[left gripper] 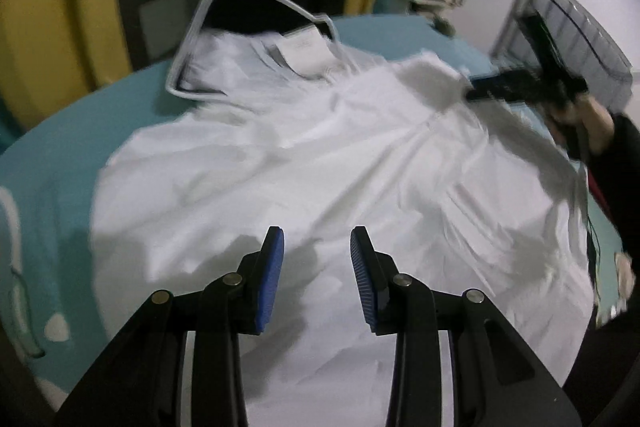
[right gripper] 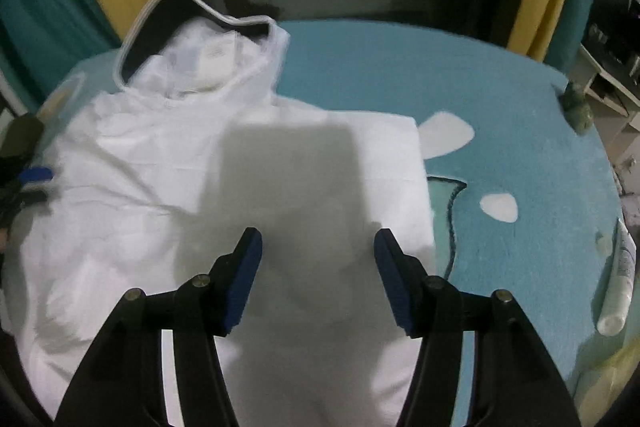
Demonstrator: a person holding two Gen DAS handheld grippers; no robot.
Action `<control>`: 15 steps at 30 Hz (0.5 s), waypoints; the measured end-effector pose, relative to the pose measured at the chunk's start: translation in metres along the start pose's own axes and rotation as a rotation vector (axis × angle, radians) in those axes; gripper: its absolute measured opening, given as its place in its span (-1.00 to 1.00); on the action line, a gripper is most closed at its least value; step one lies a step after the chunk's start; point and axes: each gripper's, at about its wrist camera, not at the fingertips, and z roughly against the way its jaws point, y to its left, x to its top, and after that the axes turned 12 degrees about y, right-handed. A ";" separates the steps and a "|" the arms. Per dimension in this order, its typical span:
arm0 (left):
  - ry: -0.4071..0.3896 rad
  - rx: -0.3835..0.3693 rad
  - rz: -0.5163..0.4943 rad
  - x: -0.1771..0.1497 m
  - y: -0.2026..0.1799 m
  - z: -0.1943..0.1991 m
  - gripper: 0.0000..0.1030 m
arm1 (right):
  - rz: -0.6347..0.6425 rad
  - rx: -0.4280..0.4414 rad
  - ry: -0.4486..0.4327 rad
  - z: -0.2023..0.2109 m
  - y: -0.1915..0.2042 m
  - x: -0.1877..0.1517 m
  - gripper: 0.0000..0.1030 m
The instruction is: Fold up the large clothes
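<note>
A large white garment (left gripper: 320, 155) with a dark, white-trimmed hood (left gripper: 224, 39) lies spread on a teal rug (left gripper: 60, 155). My left gripper (left gripper: 317, 241) is open and empty, hovering over the garment's near part. In the right wrist view the garment (right gripper: 160, 155) lies with its right side folded to a straight edge. My right gripper (right gripper: 318, 241) is open and empty above it. The right gripper also shows at the far right of the left wrist view (left gripper: 520, 87); the left gripper's blue pads (right gripper: 36, 174) show at the left edge of the right wrist view.
The teal rug (right gripper: 520, 131) has white patches and a darker outlined shape. A white bottle (right gripper: 618, 291) lies at its right edge. Yellow and teal furniture (left gripper: 48, 19) stands behind the rug, shelves (right gripper: 608, 67) to the right.
</note>
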 end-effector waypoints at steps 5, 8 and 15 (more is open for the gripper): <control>0.044 0.031 -0.013 -0.003 -0.004 -0.023 -0.29 | 0.055 0.120 -0.020 0.003 0.010 0.003 -0.95; 0.019 0.061 -0.033 -0.002 -0.004 -0.022 -0.60 | 0.102 0.097 -0.071 0.022 0.022 0.010 -0.96; -0.106 0.131 0.002 0.007 0.005 0.004 -0.99 | 0.196 0.019 -0.242 0.074 0.040 0.044 -0.96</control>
